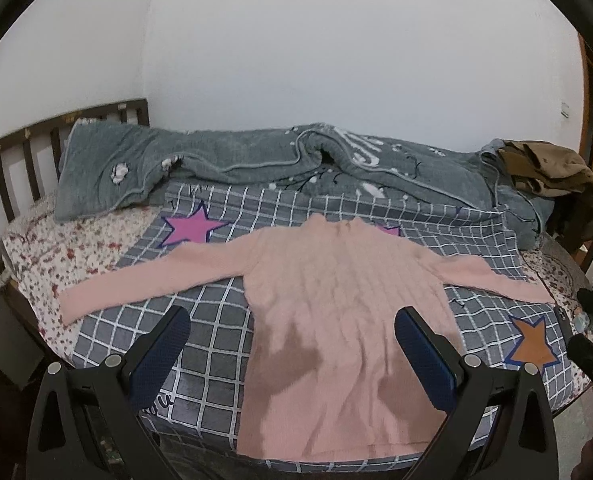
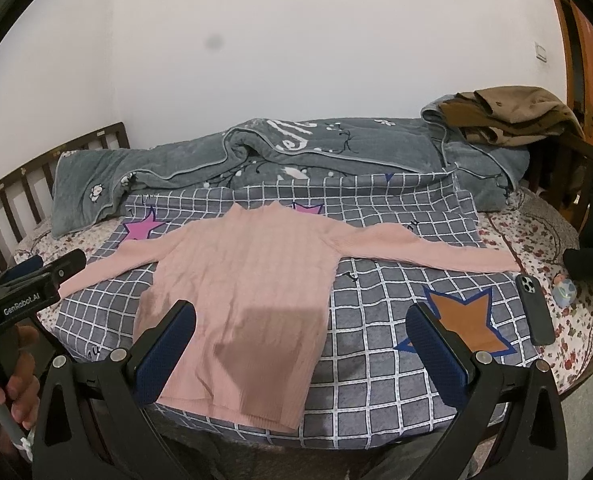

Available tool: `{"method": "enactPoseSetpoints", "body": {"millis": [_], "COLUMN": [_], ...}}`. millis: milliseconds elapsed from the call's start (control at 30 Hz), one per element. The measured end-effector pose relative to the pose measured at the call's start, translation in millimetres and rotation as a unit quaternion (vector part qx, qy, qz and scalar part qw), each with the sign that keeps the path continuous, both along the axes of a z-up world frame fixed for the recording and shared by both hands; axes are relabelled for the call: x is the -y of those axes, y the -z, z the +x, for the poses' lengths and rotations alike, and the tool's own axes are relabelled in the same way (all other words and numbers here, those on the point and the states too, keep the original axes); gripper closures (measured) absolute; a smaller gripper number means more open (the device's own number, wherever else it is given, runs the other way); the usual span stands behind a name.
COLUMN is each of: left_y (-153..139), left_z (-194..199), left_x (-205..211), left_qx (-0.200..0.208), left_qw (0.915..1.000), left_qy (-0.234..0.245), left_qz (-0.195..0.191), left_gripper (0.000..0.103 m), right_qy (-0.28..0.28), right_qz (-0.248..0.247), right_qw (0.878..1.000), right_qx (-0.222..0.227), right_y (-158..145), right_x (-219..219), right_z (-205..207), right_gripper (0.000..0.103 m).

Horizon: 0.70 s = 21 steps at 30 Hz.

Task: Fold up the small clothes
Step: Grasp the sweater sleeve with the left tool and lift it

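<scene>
A pink ribbed sweater [image 1: 336,304] lies flat on the grey checked blanket [image 1: 200,360], collar away from me, both sleeves spread out sideways. It also shows in the right wrist view [image 2: 240,280]. My left gripper [image 1: 292,320] is open and empty, hovering above the sweater's lower body. My right gripper [image 2: 302,320] is open and empty, above the sweater's lower right side and the blanket [image 2: 376,360]. The left gripper also shows at the left edge of the right wrist view [image 2: 36,268].
A rumpled grey quilt [image 1: 256,164] lies along the back of the bed, brown clothes [image 2: 512,112] piled at its right end. A black phone [image 2: 534,308] and a small round object [image 2: 564,292] lie right of the blanket. A wooden headboard [image 1: 24,152] stands at left.
</scene>
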<state>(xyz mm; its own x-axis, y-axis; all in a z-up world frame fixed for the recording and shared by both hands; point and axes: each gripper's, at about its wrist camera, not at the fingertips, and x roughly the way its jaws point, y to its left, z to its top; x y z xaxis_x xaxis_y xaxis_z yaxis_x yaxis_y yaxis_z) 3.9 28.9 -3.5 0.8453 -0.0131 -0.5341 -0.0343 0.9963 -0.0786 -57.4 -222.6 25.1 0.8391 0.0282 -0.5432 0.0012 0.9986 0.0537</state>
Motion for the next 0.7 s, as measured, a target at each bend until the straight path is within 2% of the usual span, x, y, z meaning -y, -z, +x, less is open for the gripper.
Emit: {"method": "enactPoseSetpoints", "body": {"millis": [167,300,400,533,700], "left_y": [32.7,64.9,91.6,122.2,148.9], "left_z": [25.1,52.8,74.3,98.8,118.6], "left_x": [-33.4,-69.7,-102.2,-148.9,-220.0], "left_qx": [-0.017,-0.04,-0.064,-0.09,-0.109], "left_qw": [0.9991,0.9954,0.9912,0.9863,0.9739], "left_qy": [-0.007,-0.022,-0.044,-0.082,-0.14], "left_qz": [-0.037,-0.084,-0.107,-0.112,-0.141], "left_gripper": [0.0,0.0,0.002,0.004,0.007], "right_qy": [-0.007,-0.027,-0.04,-0.05,-0.051], "right_qz": [0.006,0.023,0.038,0.037,0.027], "right_qw": [1.0,0.999,0.998,0.998,0.998], "right_qx": [-0.008,-0.018,-0.029,-0.027,-0.026], "right_y": [16.6,35.8,48.1,61.1,74.5], "right_x": [-2.6,-9.6,-15.8,-28.1,-41.2], "right_z": [15.2,38.6,55.7,73.3,96.7], "right_gripper": [0.0,0.0,0.0,0.0,0.0]}}
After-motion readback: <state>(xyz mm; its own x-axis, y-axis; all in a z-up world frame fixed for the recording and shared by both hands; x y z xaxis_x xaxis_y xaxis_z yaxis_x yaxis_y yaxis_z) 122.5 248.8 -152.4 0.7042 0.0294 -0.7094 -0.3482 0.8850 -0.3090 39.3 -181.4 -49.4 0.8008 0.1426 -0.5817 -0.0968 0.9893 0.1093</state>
